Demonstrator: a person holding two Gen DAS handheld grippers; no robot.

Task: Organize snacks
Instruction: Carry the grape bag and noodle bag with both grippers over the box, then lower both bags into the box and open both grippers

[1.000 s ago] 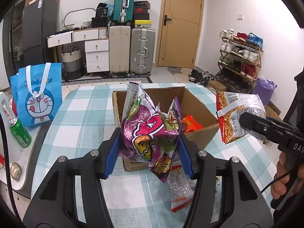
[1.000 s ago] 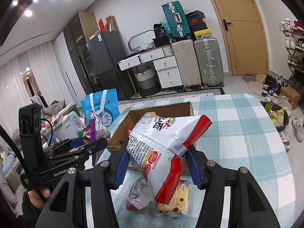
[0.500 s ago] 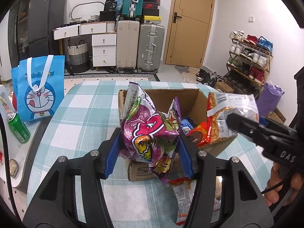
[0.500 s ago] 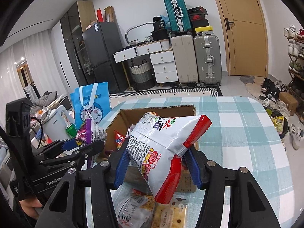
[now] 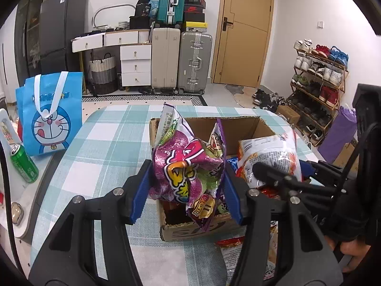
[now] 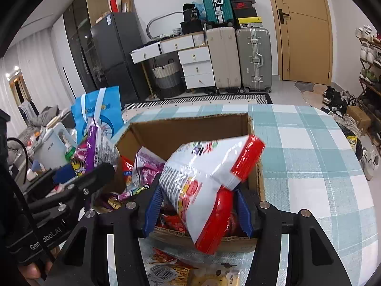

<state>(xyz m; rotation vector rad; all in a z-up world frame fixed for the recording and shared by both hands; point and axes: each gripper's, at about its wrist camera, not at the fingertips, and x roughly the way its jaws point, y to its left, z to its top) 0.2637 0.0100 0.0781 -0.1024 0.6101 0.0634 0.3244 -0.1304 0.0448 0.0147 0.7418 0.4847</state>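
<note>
My left gripper (image 5: 187, 188) is shut on a purple snack bag (image 5: 188, 166), which hangs over the near left corner of the open cardboard box (image 5: 240, 126). The right gripper (image 6: 198, 206) is shut on a white and red snack bag (image 6: 204, 176), held over the near right part of the same box (image 6: 188, 128). Inside the box lie several other packets (image 6: 142, 169). In the left wrist view the right gripper (image 5: 281, 174) comes in from the right with its white and red bag (image 5: 269, 152). More packets (image 6: 166, 271) lie on the table in front of the box.
The box stands on a table with a teal and white checked cloth (image 5: 104, 147). A blue cartoon tote bag (image 5: 51, 116) and a green can (image 5: 23, 164) stand at the left. A white kettle (image 6: 51, 147) is at the left edge. Suitcases, drawers and a shoe rack stand behind.
Both grippers have moved forward and down with their bags. The white and red bag has come from beside the box's right edge to over its inside.
</note>
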